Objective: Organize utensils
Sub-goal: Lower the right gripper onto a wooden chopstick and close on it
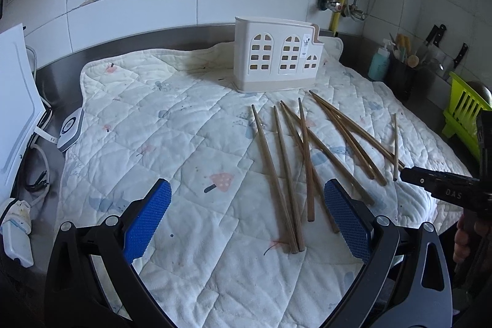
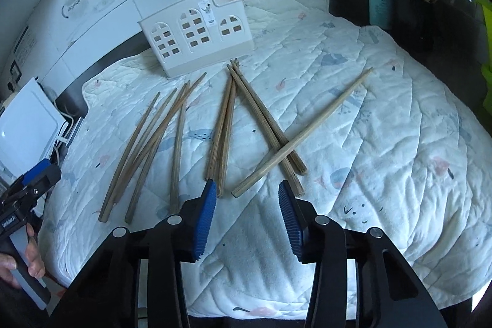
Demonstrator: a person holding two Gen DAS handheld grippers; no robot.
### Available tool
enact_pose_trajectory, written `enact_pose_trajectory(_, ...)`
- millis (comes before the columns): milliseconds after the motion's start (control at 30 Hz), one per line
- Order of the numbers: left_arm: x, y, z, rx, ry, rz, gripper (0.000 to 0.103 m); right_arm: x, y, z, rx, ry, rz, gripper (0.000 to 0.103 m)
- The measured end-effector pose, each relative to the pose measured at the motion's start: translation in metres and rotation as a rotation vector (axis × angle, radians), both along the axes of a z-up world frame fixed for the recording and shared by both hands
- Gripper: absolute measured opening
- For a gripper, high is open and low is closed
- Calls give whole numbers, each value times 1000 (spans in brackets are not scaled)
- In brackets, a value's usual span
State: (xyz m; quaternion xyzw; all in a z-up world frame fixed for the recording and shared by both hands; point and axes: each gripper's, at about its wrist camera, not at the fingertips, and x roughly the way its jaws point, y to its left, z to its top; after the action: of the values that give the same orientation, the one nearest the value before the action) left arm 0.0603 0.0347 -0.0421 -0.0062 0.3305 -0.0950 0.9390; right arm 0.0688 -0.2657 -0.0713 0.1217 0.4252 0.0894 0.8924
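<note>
The chopsticks (image 2: 227, 125) lie scattered on the quilted mat (image 2: 384, 143) mid-worktop, in front of the white holder (image 2: 196, 36) at the back edge. The right gripper (image 2: 246, 189) hangs released above their near ends, nothing between its pads (the pale stick lies nearest). It should straddle one stick only, then clench. The left gripper (image 1: 247, 192) is likewise released, empty.

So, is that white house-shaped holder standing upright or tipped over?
Upright. The white holder stands on its base on the quilted mat, open top facing up, arched window cut-outs vertical. The chopsticks lie loose in front of it.
</note>
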Motion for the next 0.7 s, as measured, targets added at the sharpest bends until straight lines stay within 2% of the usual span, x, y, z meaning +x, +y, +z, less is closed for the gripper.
enact_pose_trajectory(167,10,8,-5,-11,2,-37,98,11,-4,-9,67,41,-97,31)
enact_pose_trajectory(433,22,14,-13,-35,16,-82,98,28,-2,-17,98,85,-199,25)
enact_pose_trajectory(667,27,18,-18,-50,29,-87,98,27,-9,-19,91,88,-235,8)
enact_pose_trajectory(700,27,18,-19,-52,31,-87,98,25,-12,-18,92,85,-237,8)
